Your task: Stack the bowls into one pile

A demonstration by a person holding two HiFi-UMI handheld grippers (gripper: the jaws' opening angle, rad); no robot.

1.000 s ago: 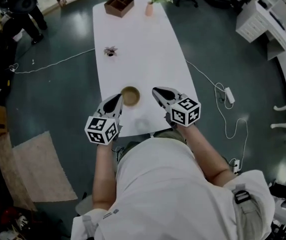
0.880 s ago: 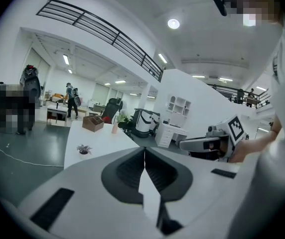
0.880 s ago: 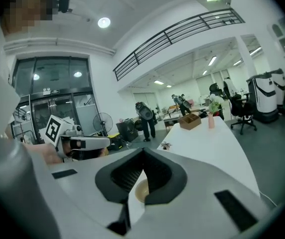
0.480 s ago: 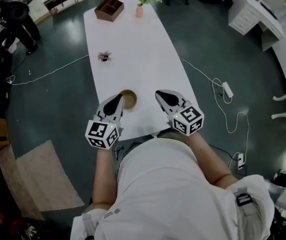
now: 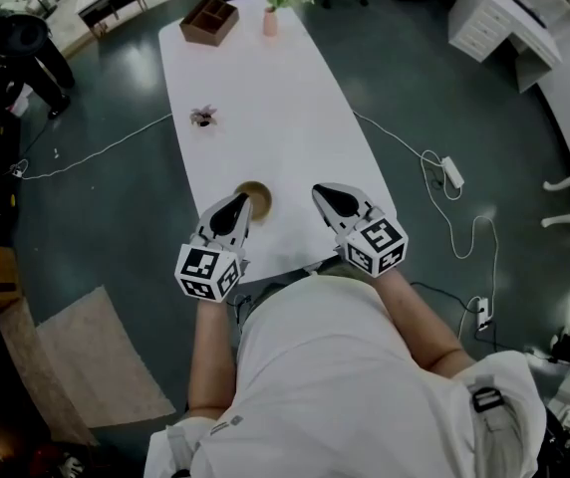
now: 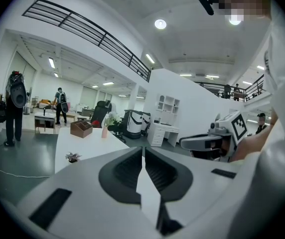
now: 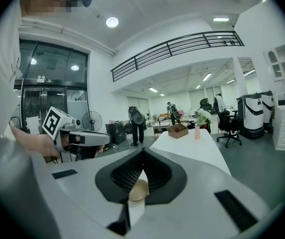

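Note:
One tan bowl (image 5: 253, 198) stands on the white table (image 5: 265, 88) near its front edge; whether others nest inside it I cannot tell. My left gripper (image 5: 242, 201) hovers just left of the bowl, its tips close to the rim, jaws shut and empty. My right gripper (image 5: 317, 189) hangs a short way to the bowl's right, also shut with nothing held. In the right gripper view the bowl (image 7: 138, 189) shows on the table below the closed tips (image 7: 143, 151), and the left gripper (image 7: 77, 138) appears at left. The left gripper view shows its tips (image 6: 143, 149) touching.
At the table's far end stand a wooden organiser box (image 5: 209, 21) and a pink vase with flowers (image 5: 270, 20). A small dark plant (image 5: 203, 118) sits mid-table at left. A cable and power strip (image 5: 451, 172) lie on the floor at right.
Both grippers have lifted slightly and rolled a little, staying on either side of the bowl. The bowl has kept its place on the table. The head view has shifted.

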